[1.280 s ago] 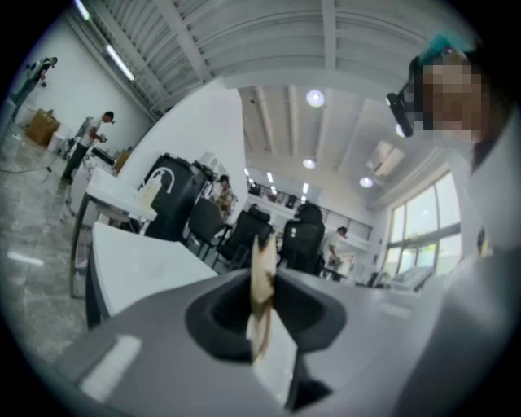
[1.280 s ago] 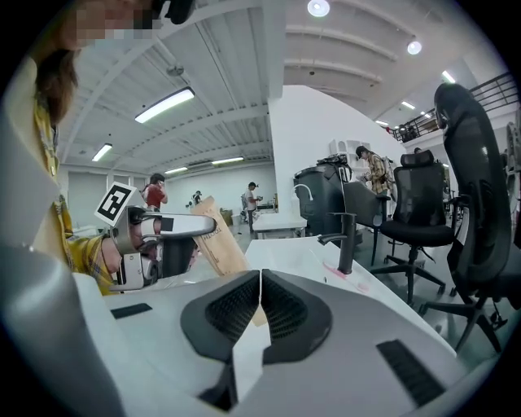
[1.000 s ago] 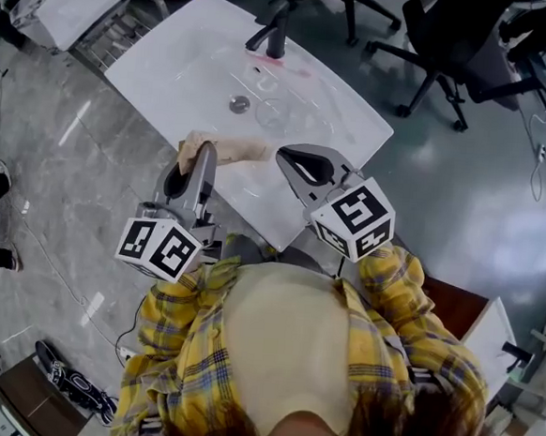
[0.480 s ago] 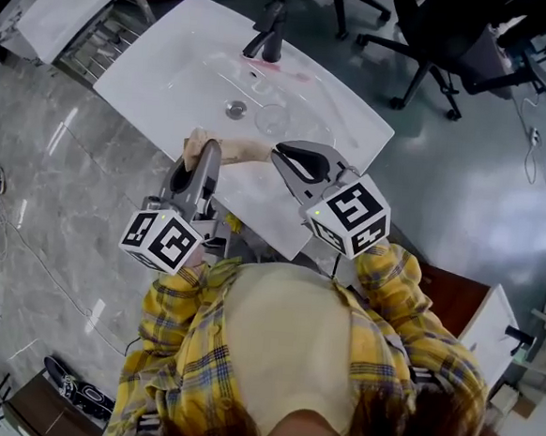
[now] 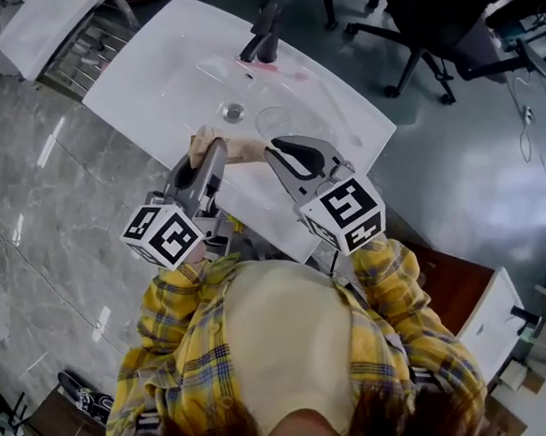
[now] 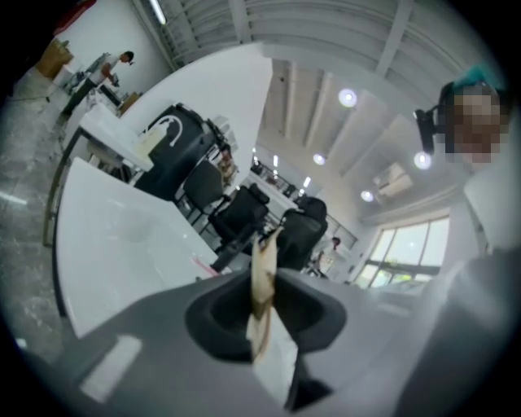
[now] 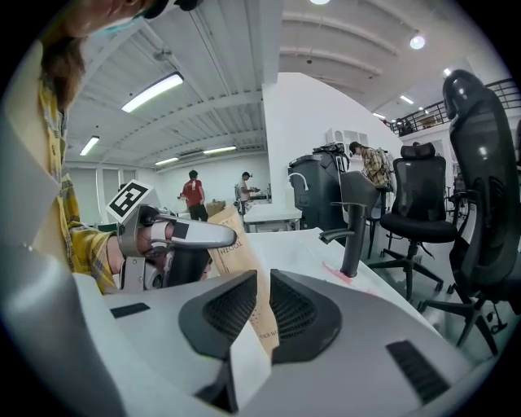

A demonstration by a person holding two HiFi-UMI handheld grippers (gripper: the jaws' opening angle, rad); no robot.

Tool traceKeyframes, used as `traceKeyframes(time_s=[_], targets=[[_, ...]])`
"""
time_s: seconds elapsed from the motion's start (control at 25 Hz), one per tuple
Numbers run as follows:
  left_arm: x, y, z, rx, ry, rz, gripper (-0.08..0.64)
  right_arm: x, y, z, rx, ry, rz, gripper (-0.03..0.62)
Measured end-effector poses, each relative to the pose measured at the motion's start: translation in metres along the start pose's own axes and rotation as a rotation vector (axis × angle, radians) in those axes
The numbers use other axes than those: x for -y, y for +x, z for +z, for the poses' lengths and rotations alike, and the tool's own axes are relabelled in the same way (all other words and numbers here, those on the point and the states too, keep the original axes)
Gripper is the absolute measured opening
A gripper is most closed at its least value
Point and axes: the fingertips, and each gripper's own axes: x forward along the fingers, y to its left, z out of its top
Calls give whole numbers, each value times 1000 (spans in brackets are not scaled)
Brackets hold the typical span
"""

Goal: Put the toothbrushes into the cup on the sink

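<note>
At the near edge of the white sink (image 5: 161,81), one brown paper packet (image 5: 231,149) is held by two grippers, one at each end. The left gripper (image 5: 209,153) is clamped on the packet's left end; in the left gripper view the paper is seen pinched upright between the two jaws, which are drawn in against it. The right gripper (image 5: 280,150) is closed tight on the other end, and in the right gripper view the packet, printed with letters reading "TOOTH", is seen squeezed between the two ribbed pads.

One clear cup (image 5: 277,123) is seen standing in the basin, just right of the single drain (image 5: 231,112) and apart from the packet. One pink toothbrush (image 5: 269,67), as far as can be made out, is lying at the foot of the one black tap (image 5: 266,35), well apart from the cup. The cup is not touched by either gripper. Two black office chairs (image 5: 429,32) are seen on the floor beyond the sink.
</note>
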Motion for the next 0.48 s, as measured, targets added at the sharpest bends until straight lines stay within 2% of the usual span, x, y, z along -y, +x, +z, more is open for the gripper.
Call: traceKeyframes(time_s=[0.24, 0.48], targets=[[-6, 12, -5, -54, -9, -47, 60, 2, 15, 0, -31, -11, -1, 23], [-8, 22, -6, -96, -5, -83, 60, 1, 26, 0, -60, -30, 20, 79]])
